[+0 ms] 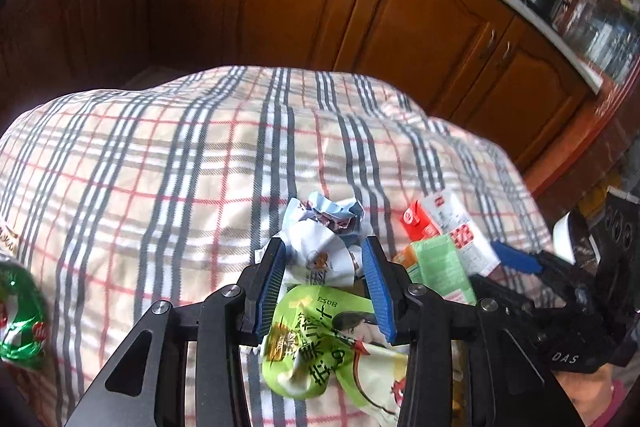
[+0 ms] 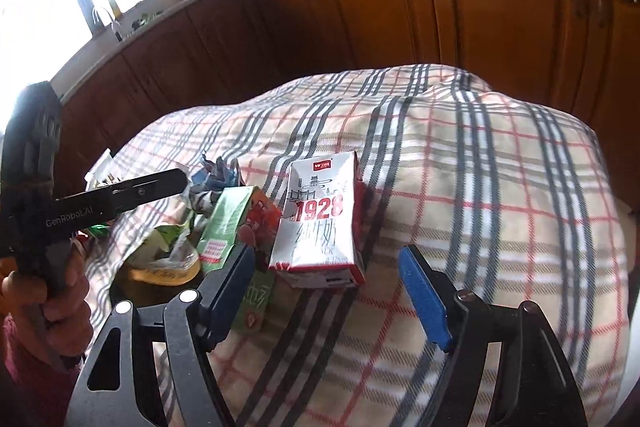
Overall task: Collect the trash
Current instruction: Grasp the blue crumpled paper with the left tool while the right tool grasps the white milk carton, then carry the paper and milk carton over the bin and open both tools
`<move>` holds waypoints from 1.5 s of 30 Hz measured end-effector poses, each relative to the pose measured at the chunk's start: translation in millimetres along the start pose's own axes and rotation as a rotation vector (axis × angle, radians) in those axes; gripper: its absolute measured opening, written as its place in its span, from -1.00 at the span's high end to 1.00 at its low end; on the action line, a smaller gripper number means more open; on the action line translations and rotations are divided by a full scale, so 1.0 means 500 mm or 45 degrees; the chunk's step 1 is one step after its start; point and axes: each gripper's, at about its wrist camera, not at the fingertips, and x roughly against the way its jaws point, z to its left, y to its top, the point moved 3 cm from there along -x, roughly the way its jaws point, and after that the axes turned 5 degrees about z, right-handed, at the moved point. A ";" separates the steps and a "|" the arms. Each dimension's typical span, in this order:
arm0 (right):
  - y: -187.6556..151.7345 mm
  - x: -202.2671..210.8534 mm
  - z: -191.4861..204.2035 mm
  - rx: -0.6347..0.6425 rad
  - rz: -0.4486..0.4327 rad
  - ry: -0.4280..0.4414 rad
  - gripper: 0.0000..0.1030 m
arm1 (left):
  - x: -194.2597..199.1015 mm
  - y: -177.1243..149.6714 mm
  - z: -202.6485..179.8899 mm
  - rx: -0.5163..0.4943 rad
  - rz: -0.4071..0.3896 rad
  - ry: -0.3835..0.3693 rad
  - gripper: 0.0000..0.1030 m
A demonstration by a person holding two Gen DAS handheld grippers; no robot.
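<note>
Left gripper (image 1: 325, 269): jaws parted around crumpled white paper wrapper (image 1: 316, 247), no squeeze visible.
Right gripper (image 2: 326, 293): wide open before red-and-white milk carton (image 2: 318, 219).
Progress: rubbish uncollected near plaid tablecloth's (image 2: 480, 187) near edge.

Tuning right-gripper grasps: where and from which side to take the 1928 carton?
Grip the 1928 carton across its two long side faces, near mid-height, coming from the near end where the right gripper is already open. It lies flat on the cloth; the green carton crowds its left side.
</note>
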 end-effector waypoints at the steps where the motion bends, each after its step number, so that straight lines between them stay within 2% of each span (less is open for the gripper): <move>1: 0.002 -0.006 0.001 0.008 0.004 -0.004 -0.44 | -0.013 -0.001 -0.003 -0.011 0.020 0.012 0.29; 4: 0.006 -0.024 0.003 0.017 0.034 -0.005 0.02 | -0.033 -0.007 -0.013 -0.043 0.052 0.025 0.39; 14: -0.038 0.044 -0.018 -0.030 -0.017 0.047 0.03 | -0.009 -0.067 -0.078 -0.106 0.063 -0.097 0.45; 22: -0.091 0.156 -0.063 -0.136 -0.137 0.076 0.03 | 0.058 -0.096 -0.140 -0.163 -0.042 -0.173 0.46; 31: -0.140 0.268 -0.117 -0.221 -0.264 0.026 0.03 | 0.096 -0.123 -0.232 -0.262 -0.067 -0.260 0.46; 45: -0.227 0.405 -0.253 -0.408 -0.407 -0.102 0.03 | 0.040 -0.126 -0.391 -0.407 -0.006 -0.350 0.46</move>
